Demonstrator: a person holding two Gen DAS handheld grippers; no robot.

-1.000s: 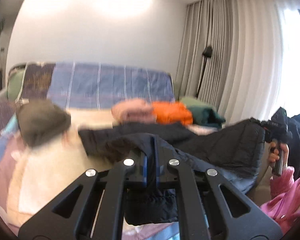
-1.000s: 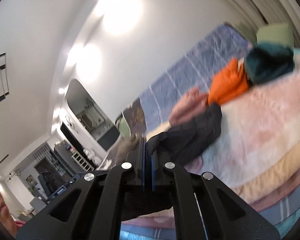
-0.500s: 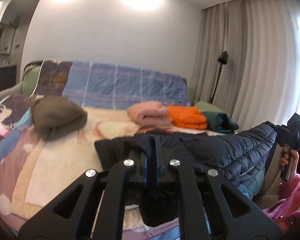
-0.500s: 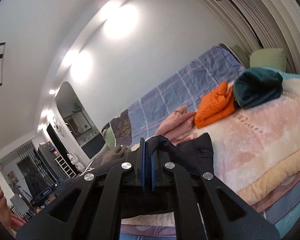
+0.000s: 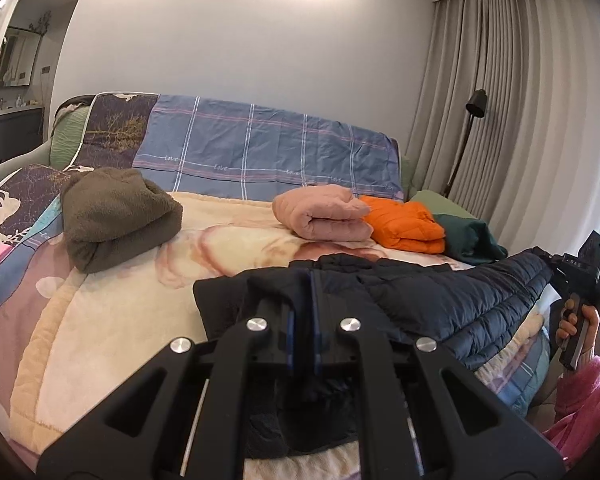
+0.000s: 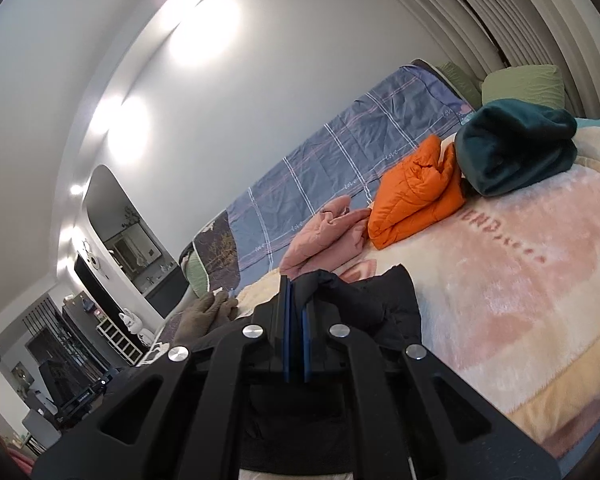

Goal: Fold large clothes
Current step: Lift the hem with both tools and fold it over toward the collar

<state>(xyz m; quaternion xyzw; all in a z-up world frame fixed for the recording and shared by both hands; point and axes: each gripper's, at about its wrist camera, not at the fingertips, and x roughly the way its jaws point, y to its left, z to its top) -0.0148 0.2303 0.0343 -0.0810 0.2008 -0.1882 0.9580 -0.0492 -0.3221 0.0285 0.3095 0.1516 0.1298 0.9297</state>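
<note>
Bedroom scene from 2 wrist cameras, both looking along black gripper fingers toward a bed.

Left wrist view: left gripper closed, blue-lined pads clamped on a fold of a dark navy quilted jacket. Jacket stretched sideways across the near part of a cream and pink fleece blanket, lying over the bed's front edge. At far right, right gripper pinching the jacket's other end, held by a hand emerging from a fuzzy pink sleeve. Behind the jacket, well apart from it on the left, a rolled olive-brown fleece bundle. Further back, 3 folded garments in a row, touching: pink quilted one, orange puffer, dark teal one. Blue checked sheet draped over the headboard; grey curtains and a black floor lamp at right.

Right wrist view, tilted: right gripper closed on bunched dark jacket fabric, cloth rising between the blue pads. Beyond, the pink, orange and teal folded items on the blanket. Green pillow at top right. Olive bundle partly hidden at left of the fingers.
</note>
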